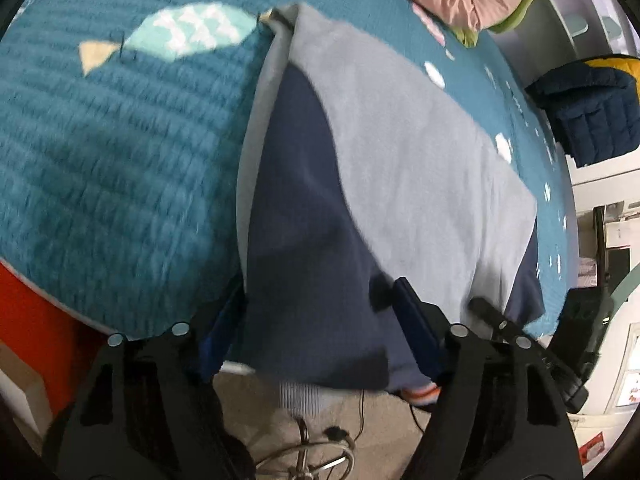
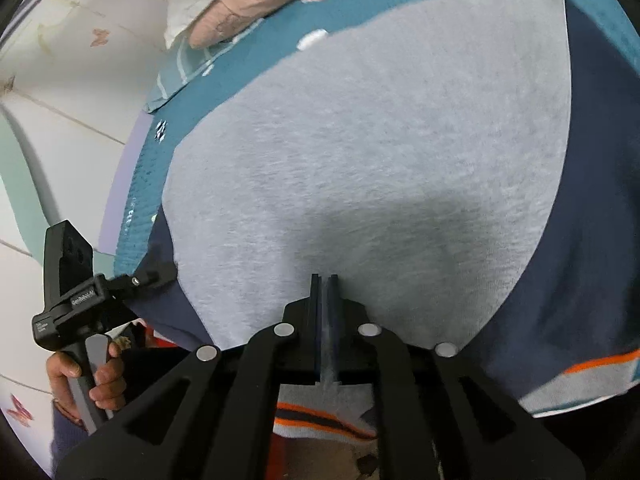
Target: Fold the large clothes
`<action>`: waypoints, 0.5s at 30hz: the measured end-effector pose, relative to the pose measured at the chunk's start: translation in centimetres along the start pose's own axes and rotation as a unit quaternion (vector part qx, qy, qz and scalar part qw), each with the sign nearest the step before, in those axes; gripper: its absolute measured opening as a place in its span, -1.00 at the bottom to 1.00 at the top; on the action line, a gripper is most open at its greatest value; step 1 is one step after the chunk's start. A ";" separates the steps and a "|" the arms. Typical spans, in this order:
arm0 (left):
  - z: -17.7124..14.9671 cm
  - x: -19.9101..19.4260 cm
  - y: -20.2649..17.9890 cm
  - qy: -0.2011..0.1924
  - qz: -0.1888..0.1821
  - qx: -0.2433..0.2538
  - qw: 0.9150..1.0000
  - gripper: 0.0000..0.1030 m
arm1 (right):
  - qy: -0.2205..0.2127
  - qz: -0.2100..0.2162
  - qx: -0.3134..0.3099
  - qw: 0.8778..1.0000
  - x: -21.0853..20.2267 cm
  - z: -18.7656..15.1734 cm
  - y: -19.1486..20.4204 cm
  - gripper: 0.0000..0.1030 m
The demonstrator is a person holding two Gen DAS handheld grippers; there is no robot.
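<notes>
Grey-and-navy sweatshirt (image 2: 360, 152) lying flat on the teal quilted bedspread (image 1: 120, 160), its striped hem overhanging the edge. Right gripper (image 2: 325, 280) pinches the grey panel; left gripper (image 1: 316, 312) stands spread around navy fabric. The knit is probably soft and limp, best held at the hem corners.
</notes>
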State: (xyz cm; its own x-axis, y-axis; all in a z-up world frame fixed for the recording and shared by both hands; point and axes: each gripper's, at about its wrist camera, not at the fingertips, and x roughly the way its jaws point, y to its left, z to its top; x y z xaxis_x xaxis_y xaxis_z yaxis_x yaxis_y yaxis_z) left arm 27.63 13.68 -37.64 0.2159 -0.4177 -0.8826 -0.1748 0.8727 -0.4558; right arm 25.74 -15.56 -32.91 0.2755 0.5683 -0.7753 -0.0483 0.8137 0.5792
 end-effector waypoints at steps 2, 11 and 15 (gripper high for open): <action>-0.8 0.2 0.1 0.004 -0.001 -0.005 1.000 0.25 | -0.002 0.005 -0.010 1.000 -0.1 -0.2 0.7 -0.83; -1.2 -2.2 -1.5 -0.035 -0.043 0.007 0.998 -0.70 | -0.022 0.009 -0.075 0.997 -1.0 -2.2 4.5 -0.42; -1.3 -4.3 -3.8 -0.061 -0.061 0.027 0.996 -0.72 | -0.052 0.027 -0.132 0.989 -2.4 -3.0 7.9 -0.11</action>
State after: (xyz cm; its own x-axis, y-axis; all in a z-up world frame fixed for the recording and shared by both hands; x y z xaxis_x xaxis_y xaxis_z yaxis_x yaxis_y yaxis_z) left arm 26.08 11.84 -32.28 0.3472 -0.4915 -0.7987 -0.0878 0.8309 -0.5495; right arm 21.78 -10.15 -27.28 0.3627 0.6072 -0.7069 -0.3113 0.7939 0.5223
